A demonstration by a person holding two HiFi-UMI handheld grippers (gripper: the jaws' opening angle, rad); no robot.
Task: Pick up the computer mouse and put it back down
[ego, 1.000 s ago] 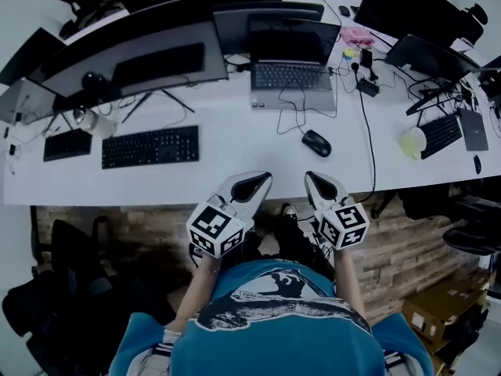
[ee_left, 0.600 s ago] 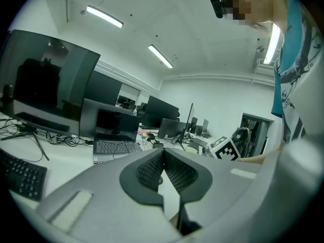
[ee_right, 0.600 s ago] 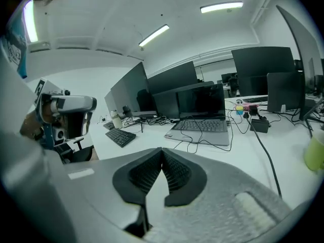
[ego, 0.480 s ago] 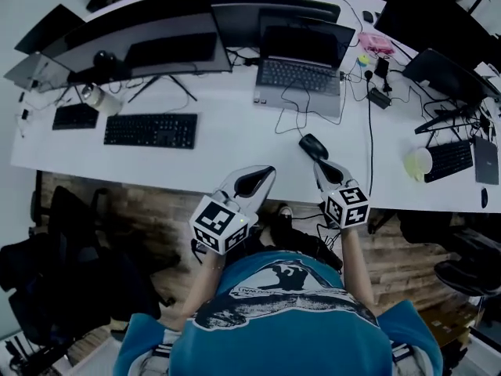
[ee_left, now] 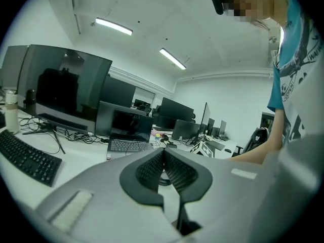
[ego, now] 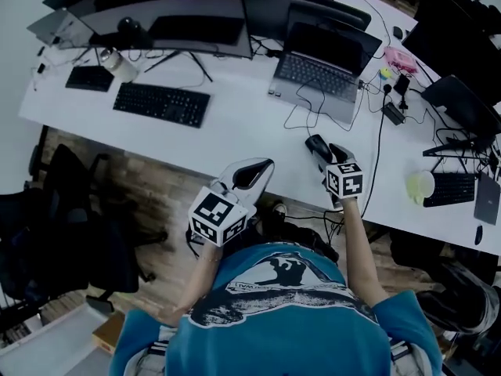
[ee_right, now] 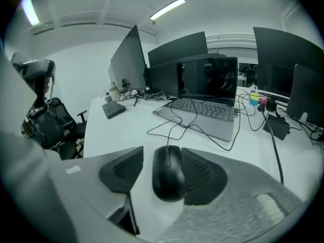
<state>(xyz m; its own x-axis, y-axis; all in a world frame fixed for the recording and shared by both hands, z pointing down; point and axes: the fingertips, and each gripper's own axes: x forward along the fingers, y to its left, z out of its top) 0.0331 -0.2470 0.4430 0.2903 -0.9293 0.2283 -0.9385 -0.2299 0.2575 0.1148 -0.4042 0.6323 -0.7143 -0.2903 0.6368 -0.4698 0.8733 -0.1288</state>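
Scene: a white tabletop [ego: 235, 128] with a laptop [ego: 321, 73], a black keyboard [ego: 160, 103], monitors along the far edge and loose cables.
Task's thing: the computer mouse [ee_right: 169, 178] lies flat on the tabletop near its front edge, in front of the laptop. Its cord [ee_right: 187, 128] runs away toward the laptop.
Right hand-held gripper [ego: 325, 153]: angled down over the front edge of the tabletop, one jaw on either side of the mouse. The jaws are opening, with the mouse between them.
Right grip state: released, not clamping. A strip of bare tabletop shows between the mouse and the jaw on that view's left. The mouse sits close against the other pad, but whether they touch I cannot tell.
Why so placed: the jaws straddle the mouse across its width, button end pointing away. That seems the natural line for squeezing its two flanks without catching the cord.
Left hand-held gripper [ee_left: 163, 156]: clenched on nothing, pads meeting at the tips. It hangs off the front edge of the tabletop, well apart from the mouse.
Why so held: this is a one-handed job, and parked there the left gripper does not block the right one.
Step in hand (judgement): the mouse rests on the tabletop and is not gripped. The frames alone do not tell whether this is the approach or the let-go.
Risk (judgement): the smooth, rounded shell could slip from the pads if pinched too high.
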